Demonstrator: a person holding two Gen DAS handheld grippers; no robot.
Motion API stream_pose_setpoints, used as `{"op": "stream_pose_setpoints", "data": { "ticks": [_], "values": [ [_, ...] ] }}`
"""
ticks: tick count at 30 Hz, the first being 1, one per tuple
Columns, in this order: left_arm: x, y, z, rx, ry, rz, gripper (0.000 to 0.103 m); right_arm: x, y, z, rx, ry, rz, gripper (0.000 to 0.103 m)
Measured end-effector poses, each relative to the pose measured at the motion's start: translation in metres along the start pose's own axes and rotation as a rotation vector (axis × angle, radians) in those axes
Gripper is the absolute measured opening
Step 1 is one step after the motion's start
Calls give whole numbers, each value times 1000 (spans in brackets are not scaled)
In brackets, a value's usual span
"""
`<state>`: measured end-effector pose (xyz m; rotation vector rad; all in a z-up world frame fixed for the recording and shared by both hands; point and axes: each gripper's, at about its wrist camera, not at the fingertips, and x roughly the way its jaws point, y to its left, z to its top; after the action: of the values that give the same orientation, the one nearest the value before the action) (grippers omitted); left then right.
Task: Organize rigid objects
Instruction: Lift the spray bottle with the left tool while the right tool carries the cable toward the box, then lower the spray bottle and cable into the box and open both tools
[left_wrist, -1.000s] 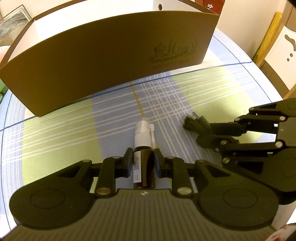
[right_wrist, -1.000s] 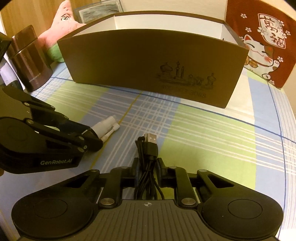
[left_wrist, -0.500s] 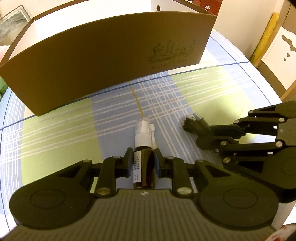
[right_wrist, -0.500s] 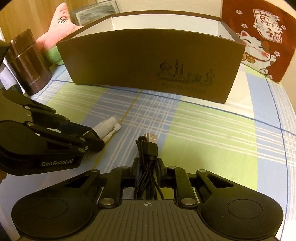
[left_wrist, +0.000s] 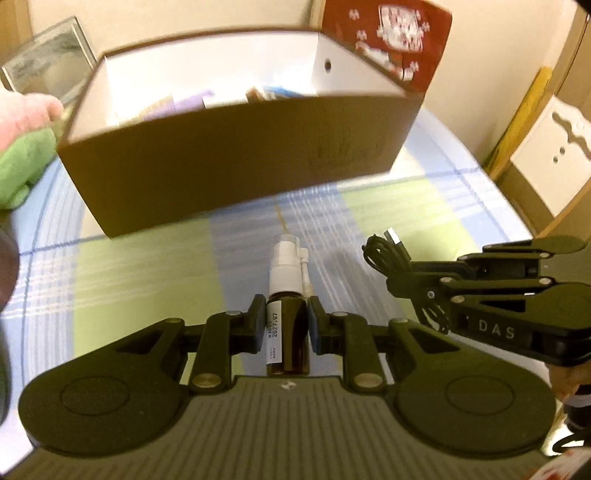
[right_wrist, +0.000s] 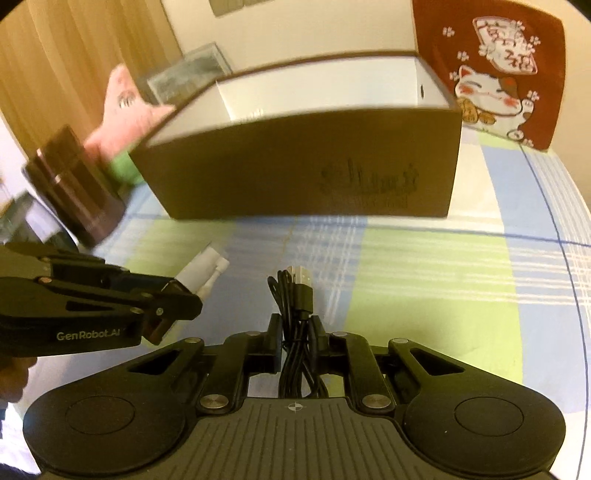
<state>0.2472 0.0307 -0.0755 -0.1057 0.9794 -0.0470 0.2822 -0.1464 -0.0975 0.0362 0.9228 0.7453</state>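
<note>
My left gripper (left_wrist: 287, 319) is shut on a brown spray bottle (left_wrist: 288, 332) with a white nozzle, held above the checked cloth. My right gripper (right_wrist: 297, 332) is shut on a coiled black USB cable (right_wrist: 295, 295), also lifted. Each gripper shows in the other's view: the right gripper (left_wrist: 399, 280) with the cable (left_wrist: 388, 251) at right, the left gripper (right_wrist: 177, 299) with the bottle (right_wrist: 201, 269) at left. A brown cardboard box (left_wrist: 236, 173) with a white inside stands ahead, also in the right wrist view (right_wrist: 303, 166); several small items lie in it.
A dark cylindrical canister (right_wrist: 77, 192) and a pink and green plush toy (right_wrist: 125, 110) stand left of the box. A red lucky-cat cloth (right_wrist: 495, 70) hangs at the back right. A picture frame (left_wrist: 51, 70) leans behind the box.
Both grippers have risen off the cloth with the bottle and the cable in them. The box's inside now shows from above. The view is blurred by motion.
</note>
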Motion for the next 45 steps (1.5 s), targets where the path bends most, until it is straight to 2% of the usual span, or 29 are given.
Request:
{"op": "stream_pose_setpoints", "data": {
  "ticks": [11, 22, 33, 45],
  "values": [
    [-43, 8, 36, -20, -126, -6, 19, -28, 10, 49, 41, -123, 67, 10],
    [-52, 25, 92, -21, -213, 34, 19, -31, 7, 114, 79, -213, 94, 10],
    [-28, 40, 155, 3, -245, 58, 19, -6, -8, 169, 106, -245, 71, 10],
    [36, 53, 208, 26, -180, 88, 19, 50, -43, 214, 133, -196, -1, 10]
  ]
}}
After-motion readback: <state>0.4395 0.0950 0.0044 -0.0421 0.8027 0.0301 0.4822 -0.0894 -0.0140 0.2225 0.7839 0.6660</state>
